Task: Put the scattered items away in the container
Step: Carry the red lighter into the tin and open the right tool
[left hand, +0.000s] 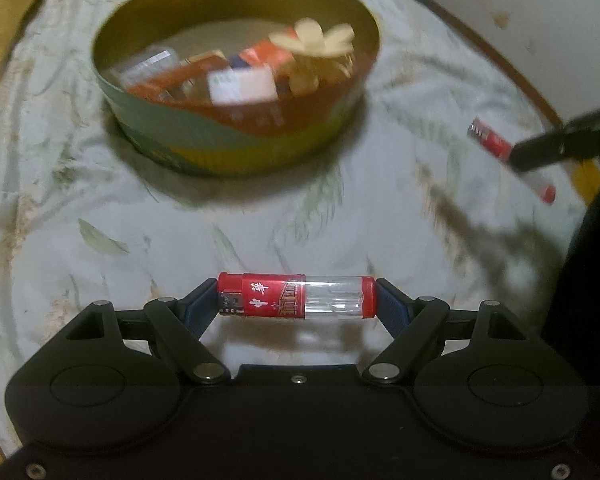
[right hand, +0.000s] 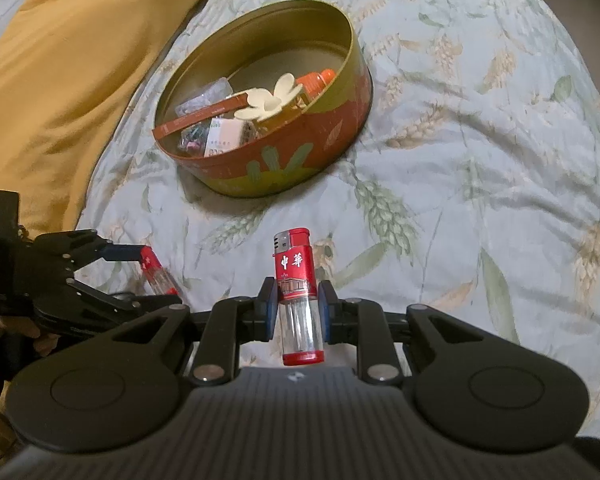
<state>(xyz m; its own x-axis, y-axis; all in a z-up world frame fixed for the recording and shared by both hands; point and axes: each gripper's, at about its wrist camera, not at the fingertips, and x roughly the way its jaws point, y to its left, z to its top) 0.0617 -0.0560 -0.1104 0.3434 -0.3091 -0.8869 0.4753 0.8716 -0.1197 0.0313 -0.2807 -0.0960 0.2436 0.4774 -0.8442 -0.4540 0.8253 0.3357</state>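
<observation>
My left gripper (left hand: 296, 298) is shut on a red and clear lighter (left hand: 296, 298), held crosswise end to end above the bedspread. My right gripper (right hand: 298, 304) is shut on a second red lighter (right hand: 296, 280), gripped across its body and pointing forward. The round tin (left hand: 236, 136) stands ahead in the left wrist view and in the right wrist view (right hand: 300, 160), with several small items and a cream flower clip (right hand: 268, 96) inside. The right gripper (left hand: 556, 148) with its lighter (left hand: 492, 140) shows at the right of the left wrist view. The left gripper (right hand: 140, 276) shows at the left of the right wrist view.
A pale leaf-patterned bedspread (right hand: 480, 160) covers the surface. A yellow pillow (right hand: 60, 80) lies to the left of the tin. The bed's edge and a dark floor strip (left hand: 500, 60) are at the far right.
</observation>
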